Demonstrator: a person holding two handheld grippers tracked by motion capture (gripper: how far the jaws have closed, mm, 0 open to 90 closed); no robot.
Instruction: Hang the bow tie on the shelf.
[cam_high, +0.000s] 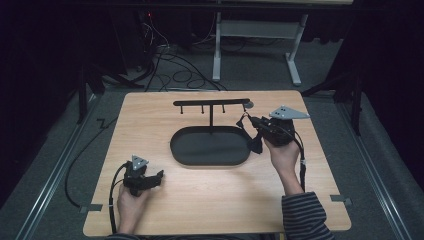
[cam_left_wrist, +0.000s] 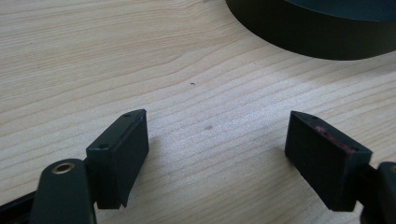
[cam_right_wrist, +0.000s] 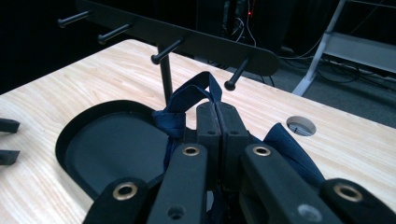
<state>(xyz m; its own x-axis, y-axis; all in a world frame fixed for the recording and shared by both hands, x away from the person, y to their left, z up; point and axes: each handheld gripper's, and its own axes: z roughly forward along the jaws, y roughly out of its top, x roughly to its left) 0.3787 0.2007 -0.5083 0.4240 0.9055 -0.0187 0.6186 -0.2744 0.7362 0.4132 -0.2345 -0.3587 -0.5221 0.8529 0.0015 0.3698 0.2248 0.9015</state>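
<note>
Dark blue fabric loop (cam_right_wrist: 198, 93), likely the strap of a small cloth item, is pinched between the closed jaws of the right gripper (cam_right_wrist: 216, 109); it is held up just short of the end peg (cam_right_wrist: 237, 74) of the black peg rack (cam_high: 211, 102), at the rack's right end in the high view. More blue cloth (cam_right_wrist: 287, 149) bunches below and behind the jaws. Judged step: hanging the loop on that peg. To do it well, keep the loop standing open above the jaws, bring its opening level with the peg's knobbed tip, then carry it forward over the knob and let it settle on the shaft before the jaws part; a collapsed loop would likely slide off the knob. Rack's upright post (cam_right_wrist: 166, 79) rises from the far edge of the black oval tray (cam_high: 210, 146), beneath the pegs. Three other pegs along the bar look bare. Left gripper (cam_high: 159, 176) rests low on the bench (cam_high: 210, 200), near the tray's left front side, well apart from the rack, jaws wide apart and holding nothing; bare wood between them in the left gripper view, tray wall (cam_left_wrist: 303, 32) beyond. Nothing stands between loop and peg. A round cable hole (cam_right_wrist: 300, 126) in the bench lies just right of the rack. Cables and a table frame are on the floor beyond the rack.
</note>
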